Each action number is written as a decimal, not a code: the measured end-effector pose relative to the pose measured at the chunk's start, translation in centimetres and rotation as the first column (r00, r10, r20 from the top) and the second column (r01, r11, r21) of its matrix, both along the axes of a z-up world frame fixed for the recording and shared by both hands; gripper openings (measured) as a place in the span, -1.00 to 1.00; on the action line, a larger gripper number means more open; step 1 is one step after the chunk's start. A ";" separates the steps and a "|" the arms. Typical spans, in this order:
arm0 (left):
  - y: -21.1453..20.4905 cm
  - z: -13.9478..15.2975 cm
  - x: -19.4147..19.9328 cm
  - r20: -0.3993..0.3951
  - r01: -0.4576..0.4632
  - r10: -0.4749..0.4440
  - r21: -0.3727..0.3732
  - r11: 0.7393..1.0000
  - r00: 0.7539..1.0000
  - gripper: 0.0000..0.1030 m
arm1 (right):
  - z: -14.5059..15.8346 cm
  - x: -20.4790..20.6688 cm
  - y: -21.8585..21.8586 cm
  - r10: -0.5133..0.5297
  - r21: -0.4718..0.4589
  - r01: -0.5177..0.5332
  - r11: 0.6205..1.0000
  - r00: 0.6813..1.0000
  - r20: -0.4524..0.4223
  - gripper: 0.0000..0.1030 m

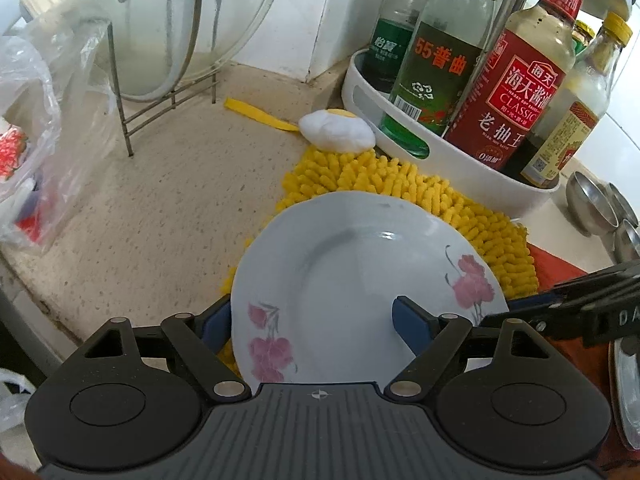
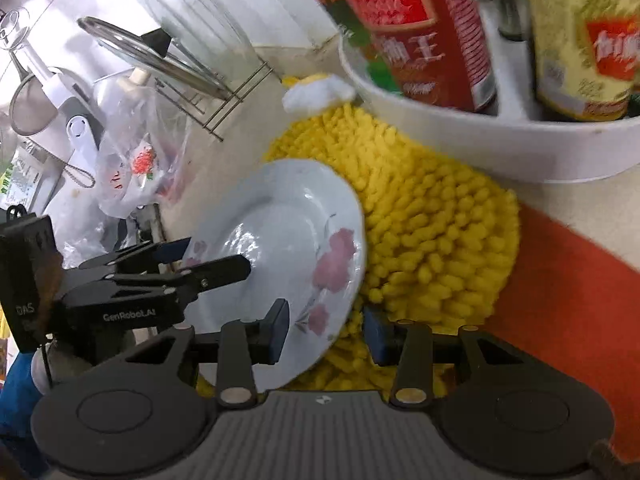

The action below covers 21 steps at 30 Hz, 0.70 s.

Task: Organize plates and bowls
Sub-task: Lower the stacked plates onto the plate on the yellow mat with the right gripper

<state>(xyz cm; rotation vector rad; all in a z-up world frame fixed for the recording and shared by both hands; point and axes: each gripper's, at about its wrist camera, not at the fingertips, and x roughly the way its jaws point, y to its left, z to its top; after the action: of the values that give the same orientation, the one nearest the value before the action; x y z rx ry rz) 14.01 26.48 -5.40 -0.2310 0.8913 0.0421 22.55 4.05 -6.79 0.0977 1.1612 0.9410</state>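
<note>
While the left gripper (image 1: 312, 320) straddles the near rim of the flowered plate (image 1: 352, 264), this looks like the pick-up or handover step of the plate sort. Its blue pads (image 1: 412, 324) sit either side of the plate wall: one outside on the left, one on the inner face. Whether they actually press it I cannot tell; contact looks close but not confirmed.

Plate position: tilted, far edge resting on the yellow chenille mat (image 1: 440, 208), on the speckled counter (image 1: 160, 208), just in front of the white condiment caddy (image 1: 460, 156) with its bottles.

From the right wrist view, the right gripper (image 2: 326, 330) has its fingers apart, with the plate's lower rim (image 2: 320, 336) sitting between them, nothing clamped. One pad (image 2: 278, 328) is near the plate face; the other is off over the mat.

Judgement: plate is supported by the left side only, right is lining up for a second grip.

Next move needs:
- right fingers to close squarely on the rim, not on mat fibres
- lift straight, clear of the caddy wall, which is near
- a target: the wire rack (image 1: 120, 92) at back left holds a glass lid (image 1: 180, 28); the steel bowls (image 1: 592, 204) sit at far right. Which is the destination is not evident.

Risk: glazed rim, thin bite, plate could pivot.
</note>
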 end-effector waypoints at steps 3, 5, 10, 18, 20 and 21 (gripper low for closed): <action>0.0 0.0 0.2 -0.003 0.004 -0.004 0.000 1.000 1.000 0.71 | 0.2 0.1 0.7 -0.010 0.007 0.009 1.000 1.000 0.018 -0.22; 0.0 0.0 0.2 -0.005 0.008 -0.008 0.001 1.000 1.000 0.72 | -0.1 0.6 0.8 -0.027 0.018 0.027 0.999 1.000 -0.001 -0.21; -0.6 0.1 0.0 -0.015 0.017 -0.017 0.020 1.000 1.000 0.72 | 0.4 -0.2 1.0 -0.030 -0.005 0.030 1.000 0.999 0.026 -0.21; -2.6 1.1 -0.8 -0.004 0.078 -0.078 -0.015 0.997 0.997 0.73 | 2.0 -1.0 -1.4 -0.060 -0.027 0.060 0.998 0.998 0.013 -0.23; -3.1 0.9 -0.6 -0.003 0.101 -0.101 -0.006 0.995 0.995 0.74 | 1.6 -0.9 -2.1 -0.070 -0.052 0.071 0.996 0.997 0.015 -0.23; -3.2 0.8 -0.6 -0.001 0.102 -0.102 0.008 0.995 0.995 0.75 | 1.2 -0.7 -2.2 -0.071 -0.065 0.071 0.995 0.997 0.008 -0.23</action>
<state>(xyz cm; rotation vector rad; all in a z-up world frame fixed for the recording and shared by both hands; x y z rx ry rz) 13.43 23.24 -4.56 -0.1780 0.9026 -0.0492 21.82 1.81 -5.58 0.0834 1.1748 0.8400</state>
